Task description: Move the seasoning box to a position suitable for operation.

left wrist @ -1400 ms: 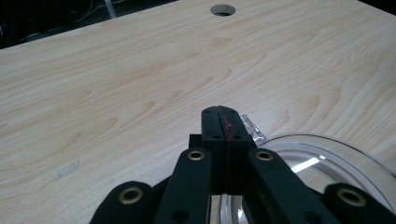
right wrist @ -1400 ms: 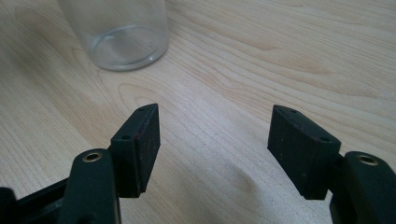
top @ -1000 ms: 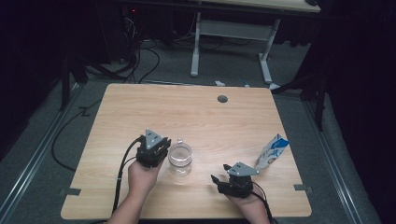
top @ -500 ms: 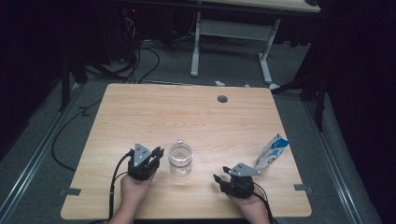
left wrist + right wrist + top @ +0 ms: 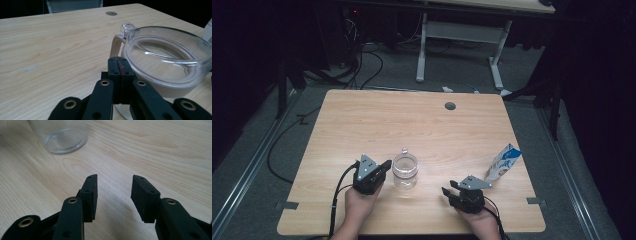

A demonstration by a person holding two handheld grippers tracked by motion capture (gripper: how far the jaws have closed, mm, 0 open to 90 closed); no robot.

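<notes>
A clear plastic jug (image 5: 405,170) with a small handle stands on the wooden table (image 5: 412,125) near the front. My left gripper (image 5: 384,164) sits just to its left. In the left gripper view its jaws (image 5: 120,67) have just closed pad against pad with nothing between them, and the jug's rim (image 5: 165,57) rises close on the right. My right gripper (image 5: 447,190) rests near the front edge, right of the jug. Its jaws (image 5: 113,192) have just been closing and stand apart over bare wood. The jug's base (image 5: 62,137) lies ahead of them.
A blue and white carton (image 5: 503,162) leans near the table's right edge, behind my right gripper. A round cable hole (image 5: 450,106) is at the far side. Cables trail from both grippers over the front edge.
My left gripper has drawn back towards the person and sunk a little, away from the jug's side. The right hand has stayed put.
</notes>
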